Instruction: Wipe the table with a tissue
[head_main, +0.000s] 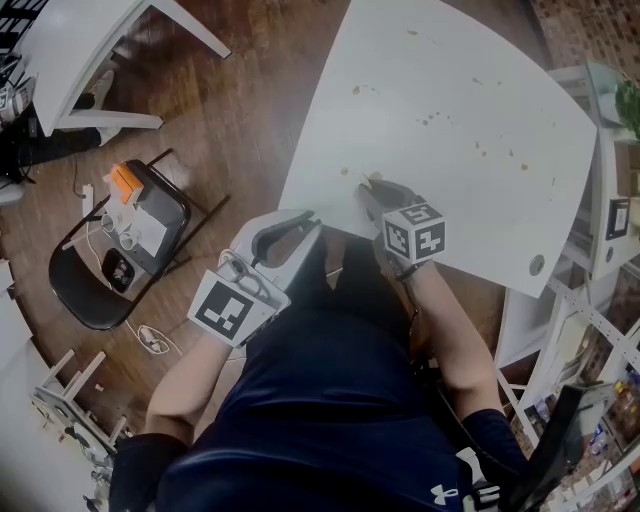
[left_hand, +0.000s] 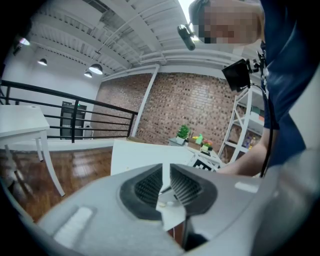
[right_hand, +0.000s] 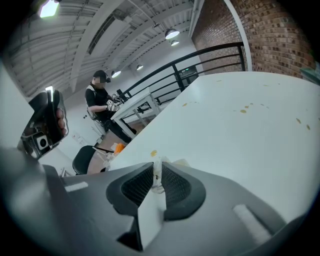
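Right gripper (right_hand: 157, 186): jaws clamped on a crumpled white tissue (right_hand: 158, 167), which was pressed to the near edge of the white table (head_main: 480, 90), just beside a yellowish spot (right_hand: 153, 153). Left gripper (left_hand: 166, 184): jaws a narrow slit apart with nothing between them, held off the table's near corner. Small brown stains (head_main: 432, 120) were scattered farther across the tabletop.
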